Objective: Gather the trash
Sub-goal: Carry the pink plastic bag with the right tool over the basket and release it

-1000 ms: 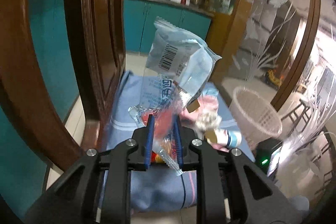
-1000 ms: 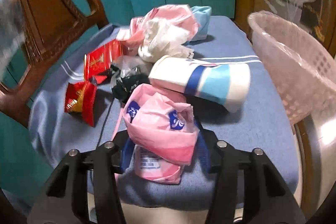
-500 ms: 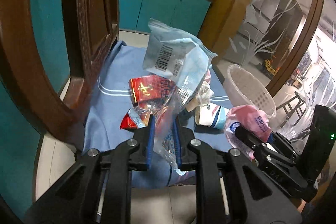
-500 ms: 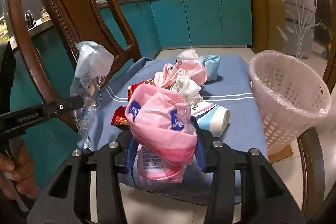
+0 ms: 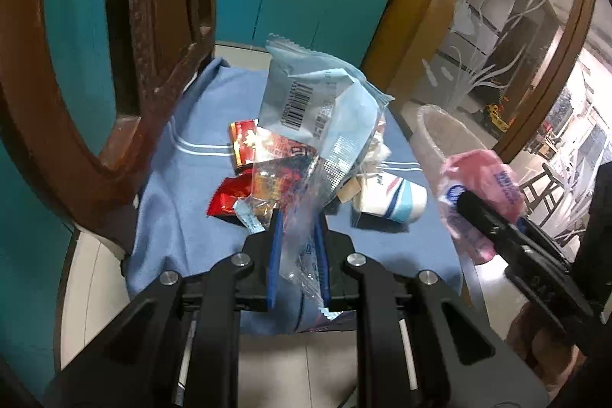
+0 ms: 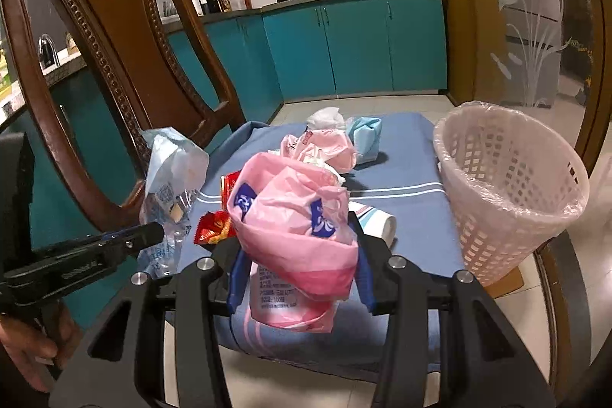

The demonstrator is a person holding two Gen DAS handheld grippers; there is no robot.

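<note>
My left gripper (image 5: 297, 232) is shut on a clear and pale blue plastic wrapper (image 5: 317, 109) and holds it up above the blue cloth (image 5: 183, 217); it also shows in the right wrist view (image 6: 168, 186). My right gripper (image 6: 298, 255) is shut on a crumpled pink plastic bag (image 6: 294, 213), lifted above the cloth; the bag shows in the left wrist view (image 5: 482, 194). A white lattice trash basket (image 6: 508, 186) with a clear liner stands at the right. More trash lies on the cloth: red wrappers (image 5: 244, 140), a striped paper cup (image 5: 394, 197), pink and blue bags (image 6: 332, 148).
A carved wooden chair back (image 6: 114, 64) stands at the left of the cloth-covered seat. Teal kitchen cabinets (image 6: 344, 44) are behind. A frosted glass partition with a wooden frame (image 6: 535, 25) is at the right. Tiled floor lies below.
Both grippers have risen and pulled back from the cloth with their trash still held. The pink bag has come off the cloth. The basket has come into fuller view.
</note>
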